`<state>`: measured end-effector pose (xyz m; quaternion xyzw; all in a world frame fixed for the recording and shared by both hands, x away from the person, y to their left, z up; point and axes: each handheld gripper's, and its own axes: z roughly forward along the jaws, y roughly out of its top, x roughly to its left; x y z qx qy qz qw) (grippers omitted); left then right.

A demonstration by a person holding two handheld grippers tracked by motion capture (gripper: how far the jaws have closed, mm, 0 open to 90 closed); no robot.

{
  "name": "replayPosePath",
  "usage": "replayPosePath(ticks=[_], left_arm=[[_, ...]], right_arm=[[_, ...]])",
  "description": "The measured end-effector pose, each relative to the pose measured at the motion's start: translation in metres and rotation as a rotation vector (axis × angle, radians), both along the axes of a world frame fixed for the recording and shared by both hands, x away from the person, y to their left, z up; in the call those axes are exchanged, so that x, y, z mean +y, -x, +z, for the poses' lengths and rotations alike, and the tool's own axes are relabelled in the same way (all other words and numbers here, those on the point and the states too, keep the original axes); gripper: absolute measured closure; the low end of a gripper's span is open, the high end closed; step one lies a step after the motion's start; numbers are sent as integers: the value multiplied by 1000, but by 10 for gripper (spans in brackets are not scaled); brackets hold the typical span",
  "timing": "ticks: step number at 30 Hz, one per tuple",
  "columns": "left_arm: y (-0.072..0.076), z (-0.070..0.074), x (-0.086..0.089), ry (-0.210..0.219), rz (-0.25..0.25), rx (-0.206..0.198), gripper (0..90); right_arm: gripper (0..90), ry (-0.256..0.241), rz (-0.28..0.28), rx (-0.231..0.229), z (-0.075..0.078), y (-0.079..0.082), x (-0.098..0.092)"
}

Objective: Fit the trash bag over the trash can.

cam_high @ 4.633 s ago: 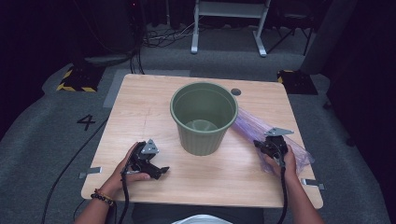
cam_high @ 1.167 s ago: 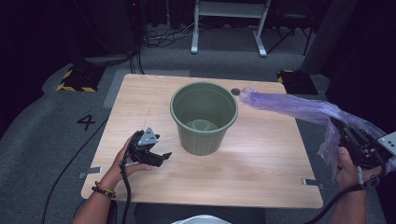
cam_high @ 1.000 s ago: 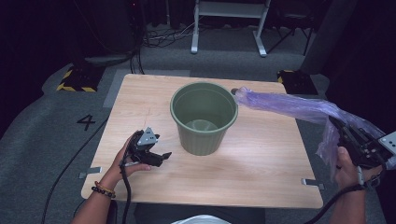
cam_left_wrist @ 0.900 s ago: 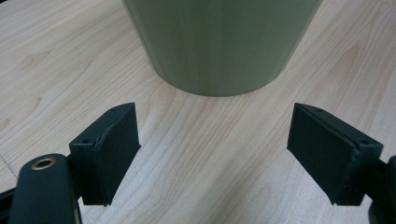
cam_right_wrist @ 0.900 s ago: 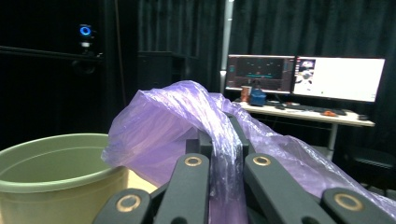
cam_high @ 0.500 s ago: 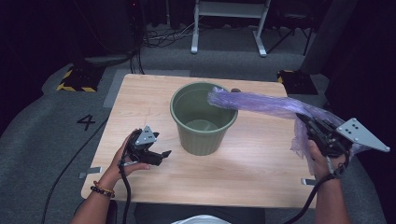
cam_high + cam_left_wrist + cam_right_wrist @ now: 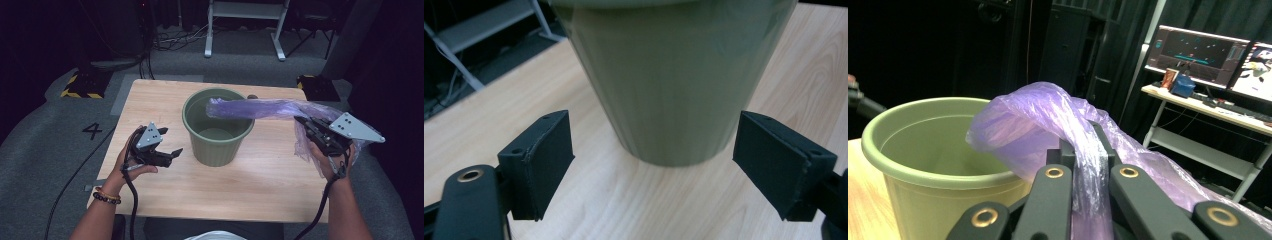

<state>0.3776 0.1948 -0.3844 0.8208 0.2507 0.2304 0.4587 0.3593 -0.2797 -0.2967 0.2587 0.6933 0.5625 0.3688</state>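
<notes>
A dark studio surrounds the wooden worktop (image 7: 260,180). High view: the right gripper (image 7: 316,131) clamps a purple plastic bag (image 7: 260,108), stretched lengthwise from its fingers across the green bin (image 7: 218,127). Left gripper view: fingers (image 7: 544,160) spread wide, the bin wall between them. Right gripper view: the bag's free end hangs beyond the fingers over the bin's mouth. Likely next: lowering it inside.

Right gripper (image 7: 303,121) off the table's (image 7: 260,185) right edge, jaws clamped on a purple bag (image 7: 260,108). Bag stretches out from its jaws to the left, far end over the green bin's (image 7: 217,142) opening; rest of the bag hangs under the hand. Left gripper (image 7: 174,152) just left of the bin, jaws apart, pointing at its wall, not touching.
</notes>
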Motion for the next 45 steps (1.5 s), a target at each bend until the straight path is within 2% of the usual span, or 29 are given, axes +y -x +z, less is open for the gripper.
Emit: replayPosePath(ticks=[2,4,9,19,27,33,36,38,40,44,45], left_arm=[[0,9,-2,-3,-5,-20,159],[-1,18,-3,15,-26,-35,159],[-2,29,-8,24,-36,-51,159],[-3,52,-26,-7,-69,-98,159],[-8,73,-66,-56,-156,-134,158],[-15,78,-101,-94,-225,-125,159],[-17,79,-117,-119,-244,-130,160],[-18,80,-124,-117,-250,-133,166],[-20,80,-130,-118,-259,-137,205],[-22,80,-139,-145,-243,-151,332],[-23,79,-140,-153,-234,-159,397]], right_arm=[[900,7,9,6,0,-3,5],[900,15,19,15,1,-7,9],[900,54,31,28,0,-13,20],[900,119,60,54,0,-24,44],[899,164,94,70,-1,-34,68],[897,203,126,80,-4,-39,85],[896,221,142,81,-5,-40,91],[895,231,153,83,-5,-40,95],[894,239,165,89,-6,-40,98],[886,262,187,94,-9,-40,105],[883,265,194,96,-10,-40,107]])
